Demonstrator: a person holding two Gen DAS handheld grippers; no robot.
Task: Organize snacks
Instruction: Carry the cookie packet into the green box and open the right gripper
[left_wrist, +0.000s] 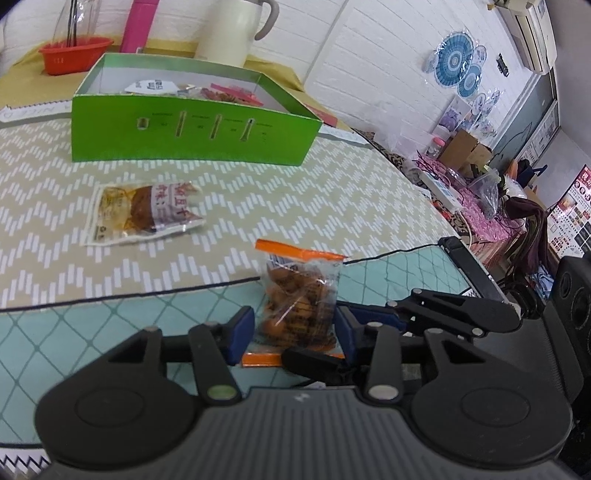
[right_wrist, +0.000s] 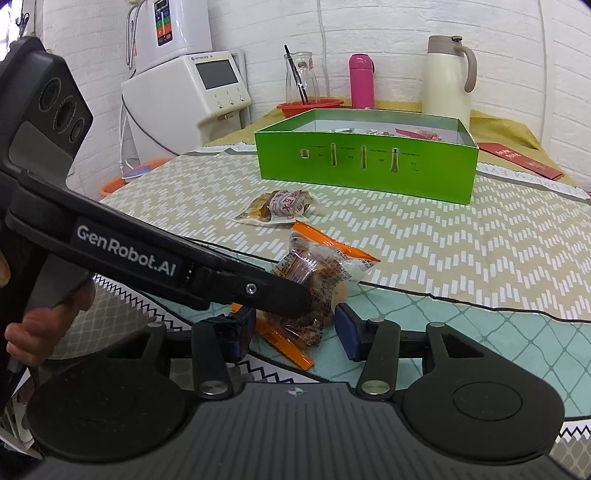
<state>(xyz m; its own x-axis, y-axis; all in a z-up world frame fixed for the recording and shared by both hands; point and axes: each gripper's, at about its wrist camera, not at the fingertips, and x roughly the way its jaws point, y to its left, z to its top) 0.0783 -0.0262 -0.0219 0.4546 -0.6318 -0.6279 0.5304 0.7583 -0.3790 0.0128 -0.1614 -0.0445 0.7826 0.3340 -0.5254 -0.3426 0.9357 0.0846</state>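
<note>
A clear snack packet with orange seals (left_wrist: 301, 295) holds brown pieces. It stands on end between the blue pads of my left gripper (left_wrist: 295, 332), which press its sides. In the right wrist view the same packet (right_wrist: 317, 273) lies between the left gripper's black finger (right_wrist: 258, 291) and my right gripper (right_wrist: 295, 332), whose pads stand apart around its lower end without clearly touching it. A second packet with brown contents (left_wrist: 144, 212) lies flat on the mat, also in the right wrist view (right_wrist: 280, 206). A green open box (left_wrist: 192, 129) holds several snacks; it also shows in the right wrist view (right_wrist: 365, 166).
Behind the box stand a cream jug (right_wrist: 447, 77), a pink bottle (right_wrist: 362, 79), a glass carafe (right_wrist: 301, 77) and a red bowl (left_wrist: 74, 53). A red booklet (right_wrist: 517, 158) lies right of the box. A water dispenser (right_wrist: 184, 92) stands at the table's left. Cluttered shelves (left_wrist: 480, 192) lie to the right.
</note>
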